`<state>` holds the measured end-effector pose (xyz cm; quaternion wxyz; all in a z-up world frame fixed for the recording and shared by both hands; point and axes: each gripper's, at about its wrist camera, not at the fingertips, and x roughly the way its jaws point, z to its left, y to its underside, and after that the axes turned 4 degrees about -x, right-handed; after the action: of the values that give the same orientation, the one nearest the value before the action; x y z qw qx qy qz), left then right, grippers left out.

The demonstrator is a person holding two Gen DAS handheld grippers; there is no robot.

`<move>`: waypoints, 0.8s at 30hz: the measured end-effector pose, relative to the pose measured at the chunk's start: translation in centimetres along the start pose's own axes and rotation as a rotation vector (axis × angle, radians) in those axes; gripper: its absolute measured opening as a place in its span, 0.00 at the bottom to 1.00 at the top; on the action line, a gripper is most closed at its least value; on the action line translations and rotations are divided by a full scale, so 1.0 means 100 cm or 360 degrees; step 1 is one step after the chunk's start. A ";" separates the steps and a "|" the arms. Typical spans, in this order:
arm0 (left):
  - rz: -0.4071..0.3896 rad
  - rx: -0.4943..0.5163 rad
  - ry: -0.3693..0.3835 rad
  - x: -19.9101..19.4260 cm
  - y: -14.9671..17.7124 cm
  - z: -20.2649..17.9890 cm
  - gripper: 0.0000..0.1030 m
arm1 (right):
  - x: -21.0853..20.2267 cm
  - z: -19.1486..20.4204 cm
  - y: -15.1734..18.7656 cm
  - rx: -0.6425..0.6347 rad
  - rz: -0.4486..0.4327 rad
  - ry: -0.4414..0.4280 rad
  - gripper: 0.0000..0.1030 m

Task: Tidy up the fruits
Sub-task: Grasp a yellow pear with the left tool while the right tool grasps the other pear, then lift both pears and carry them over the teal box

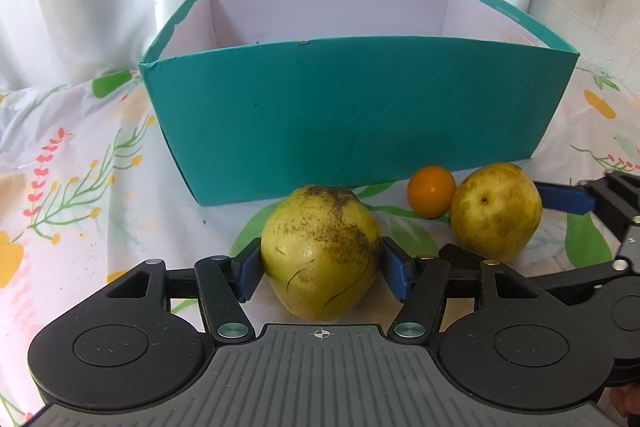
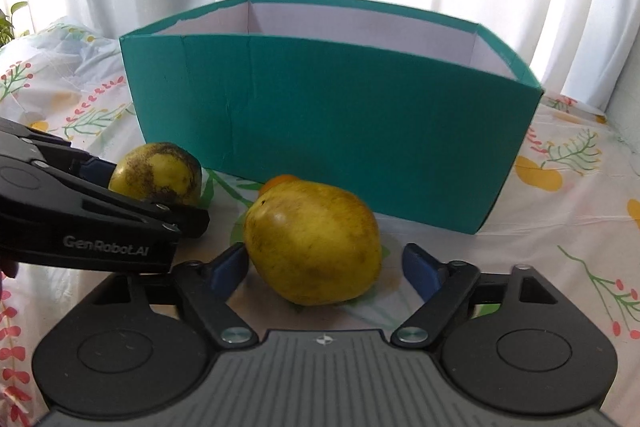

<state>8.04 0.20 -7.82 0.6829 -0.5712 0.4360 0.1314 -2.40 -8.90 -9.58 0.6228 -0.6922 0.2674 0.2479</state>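
Fingers (image 1: 250,273) flanking speckled pear (image 1: 320,253), stem-end up

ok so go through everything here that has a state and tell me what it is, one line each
left tool: shut on the speckled fruit
right tool: open, smooth fruit between the pads, gap on one side
speckled fruit: on the tablecloth, gripped
smooth fruit: on the tablecloth, not gripped
small orange fruit: loose on the cloth, beside the smooth fruit
teal box: open-topped, no fruit visible inside; floor hidden
tablecloth: spread, wrinkled
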 end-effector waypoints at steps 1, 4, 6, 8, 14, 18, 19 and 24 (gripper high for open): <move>-0.0001 -0.0002 0.0000 0.000 0.000 0.000 0.64 | 0.002 0.000 0.000 0.0000 0.0007 -0.0008 0.69; -0.0003 -0.0013 -0.0002 0.001 -0.001 0.001 0.64 | 0.003 0.000 0.002 0.0005 -0.0016 -0.0036 0.64; -0.0010 -0.0008 -0.0011 0.002 0.000 0.000 0.64 | 0.003 0.000 0.003 0.0016 -0.0022 -0.0042 0.63; -0.0002 -0.0022 -0.0009 0.002 -0.001 0.000 0.64 | 0.001 -0.002 0.004 0.0050 -0.0021 -0.0047 0.63; -0.0009 -0.0015 -0.0043 -0.004 0.000 0.002 0.64 | -0.009 -0.010 0.009 0.0128 -0.0039 -0.0010 0.63; -0.0005 -0.0007 -0.0057 -0.011 0.003 -0.002 0.64 | -0.019 -0.015 0.010 0.0154 -0.0067 0.0043 0.63; -0.0006 -0.0003 -0.0060 -0.014 0.003 -0.004 0.64 | -0.022 -0.016 0.010 0.0161 -0.0073 0.0055 0.63; -0.0015 -0.0008 -0.0102 -0.029 0.001 -0.011 0.64 | -0.043 -0.022 0.010 0.0167 -0.0121 0.0082 0.63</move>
<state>5.79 0.14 -5.70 0.6958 -0.5705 0.4107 0.1475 -6.22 -10.90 -7.14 0.6601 -0.6744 0.2695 0.1919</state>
